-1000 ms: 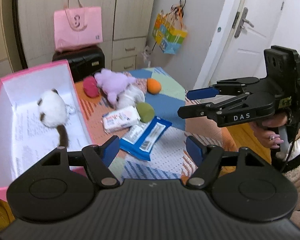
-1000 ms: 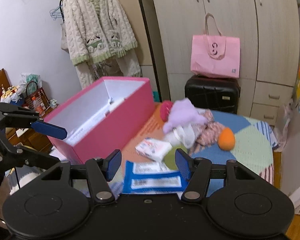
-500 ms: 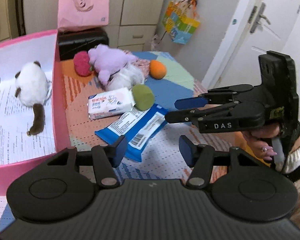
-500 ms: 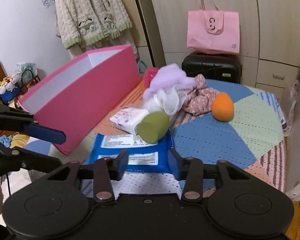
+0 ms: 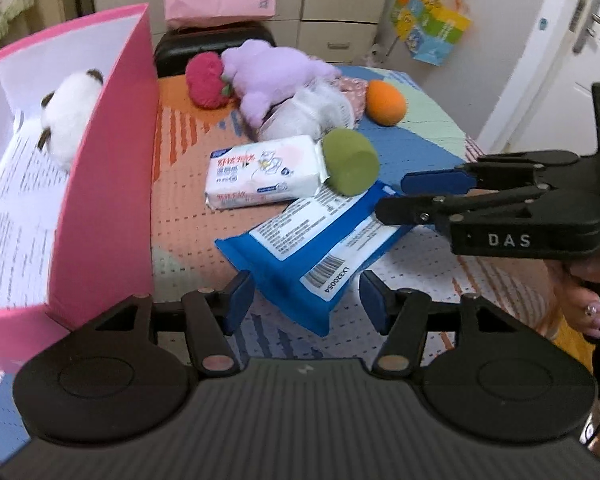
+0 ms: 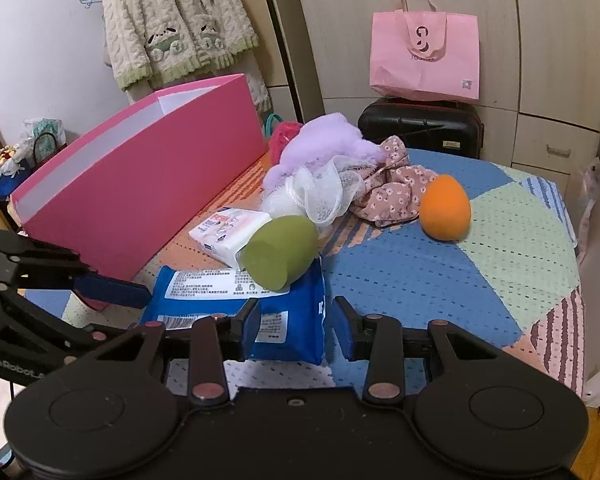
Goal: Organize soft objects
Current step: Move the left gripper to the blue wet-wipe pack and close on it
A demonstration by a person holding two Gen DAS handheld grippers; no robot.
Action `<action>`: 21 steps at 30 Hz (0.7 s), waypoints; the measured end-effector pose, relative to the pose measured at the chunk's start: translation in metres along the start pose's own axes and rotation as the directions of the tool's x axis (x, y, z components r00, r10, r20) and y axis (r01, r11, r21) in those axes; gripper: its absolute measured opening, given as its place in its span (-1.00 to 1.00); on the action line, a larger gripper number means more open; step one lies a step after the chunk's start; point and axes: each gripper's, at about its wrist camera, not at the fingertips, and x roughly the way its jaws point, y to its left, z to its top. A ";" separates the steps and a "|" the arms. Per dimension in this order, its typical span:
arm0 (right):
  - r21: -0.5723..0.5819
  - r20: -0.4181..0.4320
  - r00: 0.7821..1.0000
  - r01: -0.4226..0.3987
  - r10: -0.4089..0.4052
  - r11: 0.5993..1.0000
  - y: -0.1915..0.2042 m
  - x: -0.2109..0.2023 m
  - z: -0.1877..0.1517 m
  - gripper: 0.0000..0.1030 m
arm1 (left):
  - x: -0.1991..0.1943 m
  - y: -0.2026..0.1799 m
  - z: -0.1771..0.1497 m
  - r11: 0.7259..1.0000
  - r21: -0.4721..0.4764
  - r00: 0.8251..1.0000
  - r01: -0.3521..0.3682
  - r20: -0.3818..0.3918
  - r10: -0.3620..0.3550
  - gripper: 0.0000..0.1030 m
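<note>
Both grippers straddle the blue pack [image 5: 320,248] at the worktop's near edge: left gripper [image 5: 304,300] fingers apart and opening, right gripper [image 6: 294,326] fingers apart, neither yet clamped for lifting into the pink box [image 5: 104,184].

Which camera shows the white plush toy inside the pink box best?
The left wrist view: it looks down into the pink box, where the white plush toy lies on printed paper. The right wrist view shows only the box's outer wall; the toy is hidden behind it.
</note>
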 end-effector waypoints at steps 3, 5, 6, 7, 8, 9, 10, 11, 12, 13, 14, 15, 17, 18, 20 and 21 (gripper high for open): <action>0.021 -0.012 1.000 0.000 0.000 1.000 -0.003 0.004 -0.003 -0.10 | 0.007 -0.001 -0.003 1.000 -0.013 1.000 -0.009 0.002 0.009 0.25; 0.045 -0.008 1.000 -0.011 0.011 0.999 -0.006 0.005 -0.005 -0.08 | 0.014 0.001 -0.005 1.000 -0.021 1.000 -0.013 0.021 0.013 0.26; 0.052 -0.004 1.000 -0.021 0.021 0.998 -0.008 0.005 -0.007 -0.07 | 0.014 0.001 -0.007 1.000 -0.023 0.999 -0.012 0.041 0.013 0.26; 0.060 -0.001 0.999 -0.032 0.032 0.998 -0.009 0.005 -0.008 -0.06 | 0.014 0.001 -0.008 1.000 -0.029 0.998 -0.010 0.054 0.011 0.25; 0.075 -0.001 0.998 -0.055 0.056 0.996 -0.010 0.006 -0.009 -0.06 | 0.013 0.002 -0.010 0.999 -0.037 0.998 -0.003 0.068 0.005 0.22; 0.095 0.000 0.996 -0.085 0.086 0.992 -0.010 0.005 -0.011 -0.05 | 0.012 0.001 -0.013 0.999 -0.043 0.996 0.006 0.087 -0.002 0.17; 0.106 0.001 0.994 -0.105 0.106 0.989 -0.010 0.005 -0.013 -0.04 | 0.011 0.000 -0.015 0.999 -0.043 0.995 0.011 0.099 -0.007 0.08; 0.105 0.002 0.994 -0.110 0.111 0.988 -0.007 0.005 -0.014 -0.03 | 0.010 -0.002 -0.016 0.999 -0.037 0.994 0.007 0.106 -0.004 0.02; 0.090 0.003 0.995 -0.102 0.102 0.991 -0.003 0.004 -0.016 -0.04 | 0.009 -0.005 -0.018 1.000 -0.030 0.994 0.006 0.113 -0.003 -0.01; 0.074 0.003 0.996 -0.089 0.089 0.993 0.002 0.003 -0.016 -0.08 | 0.009 -0.006 -0.019 1.000 -0.026 0.993 0.009 0.116 -0.006 -0.05; 0.067 0.001 0.997 -0.081 0.081 0.994 0.005 0.003 -0.016 -0.09 | 0.008 -0.008 -0.020 1.000 -0.022 0.993 0.009 0.121 -0.006 -0.05; 0.072 0.000 0.997 -0.077 0.077 0.994 0.007 0.003 -0.016 -0.10 | 0.009 -0.009 -0.020 1.000 -0.020 0.992 0.009 0.124 -0.006 -0.05; 0.088 -0.002 0.997 -0.076 0.076 0.993 0.008 0.001 -0.017 -0.11 | 0.008 -0.009 -0.021 1.000 -0.015 0.992 0.015 0.122 -0.013 -0.05; 0.089 -0.003 0.997 -0.074 0.074 0.993 0.008 0.000 -0.017 -0.11 | 0.007 -0.008 -0.020 0.999 -0.020 0.993 0.028 0.117 -0.025 -0.05; 0.094 -0.011 0.997 -0.069 0.070 0.993 0.010 -0.003 -0.018 -0.11 | 0.005 -0.006 -0.021 0.998 -0.037 0.994 0.054 0.102 -0.049 -0.05; 0.102 -0.018 0.998 -0.066 0.068 0.993 0.011 -0.004 -0.019 -0.08 | 0.004 -0.004 -0.020 0.996 -0.047 0.994 0.069 0.090 -0.065 -0.05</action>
